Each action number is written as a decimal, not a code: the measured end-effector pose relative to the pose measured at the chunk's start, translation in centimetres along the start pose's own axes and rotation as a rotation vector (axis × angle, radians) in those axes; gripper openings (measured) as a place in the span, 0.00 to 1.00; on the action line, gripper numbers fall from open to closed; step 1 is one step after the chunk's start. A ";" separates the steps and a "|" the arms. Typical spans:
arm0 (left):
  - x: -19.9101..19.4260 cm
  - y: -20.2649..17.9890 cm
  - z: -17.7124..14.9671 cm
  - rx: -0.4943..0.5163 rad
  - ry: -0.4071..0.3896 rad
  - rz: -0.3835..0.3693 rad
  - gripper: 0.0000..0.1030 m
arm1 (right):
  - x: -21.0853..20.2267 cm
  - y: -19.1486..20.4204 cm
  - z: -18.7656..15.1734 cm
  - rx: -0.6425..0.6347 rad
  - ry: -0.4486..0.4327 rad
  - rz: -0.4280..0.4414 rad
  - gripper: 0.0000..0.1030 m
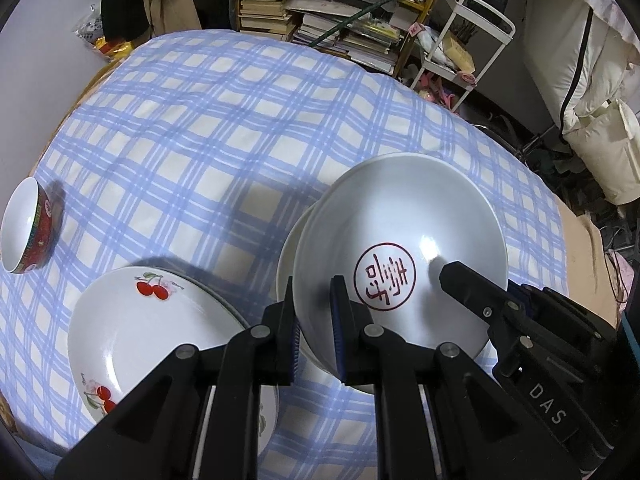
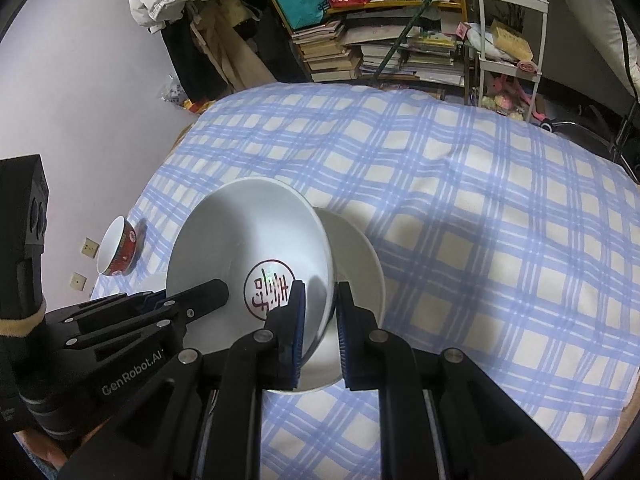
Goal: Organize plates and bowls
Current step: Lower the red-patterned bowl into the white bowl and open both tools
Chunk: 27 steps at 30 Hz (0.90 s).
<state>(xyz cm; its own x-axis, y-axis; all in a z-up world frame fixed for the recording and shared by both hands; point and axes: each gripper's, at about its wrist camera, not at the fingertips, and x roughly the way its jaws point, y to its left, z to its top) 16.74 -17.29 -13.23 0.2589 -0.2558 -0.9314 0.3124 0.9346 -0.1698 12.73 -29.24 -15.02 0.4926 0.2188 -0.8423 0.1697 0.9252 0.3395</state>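
Observation:
A white plate with a red round emblem (image 1: 400, 240) is held tilted over a plain white bowl (image 1: 286, 264) on the checked cloth. My left gripper (image 1: 316, 308) is shut on the plate's near-left rim. My right gripper (image 2: 320, 308) is shut on the same plate (image 2: 248, 248) at its opposite rim; the plain bowl (image 2: 360, 256) lies under it. The right gripper's finger also shows in the left wrist view (image 1: 464, 280). A cherry-patterned plate (image 1: 152, 328) lies at the near left. A small red bowl (image 1: 28, 232) stands at the far left and also shows in the right wrist view (image 2: 120, 246).
The table wears a blue and white checked cloth (image 1: 200, 128). Behind it stand a shelf of stacked books (image 1: 320, 12) and a white trolley (image 1: 460, 48). A grey wall (image 2: 80, 80) runs along the left. Bedding (image 1: 592, 80) lies to the right.

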 end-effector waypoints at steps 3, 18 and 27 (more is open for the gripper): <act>0.4 0.2 0.0 -0.008 0.006 -0.007 0.14 | 0.4 0.0 0.1 0.000 0.002 -0.003 0.16; 1.3 -0.5 -0.1 0.032 0.024 0.056 0.13 | 1.4 -0.2 0.2 -0.014 0.023 -0.029 0.16; 1.6 0.7 -1.1 -0.008 0.029 0.043 0.13 | 2.9 1.3 -0.7 -0.142 0.057 -0.101 0.16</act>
<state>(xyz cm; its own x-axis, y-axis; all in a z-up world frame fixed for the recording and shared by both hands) 16.35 -16.76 -15.15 0.2450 -0.2084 -0.9469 0.2943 0.9465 -0.1321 13.82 -27.23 -17.35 0.4288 0.1361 -0.8931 0.0920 0.9769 0.1930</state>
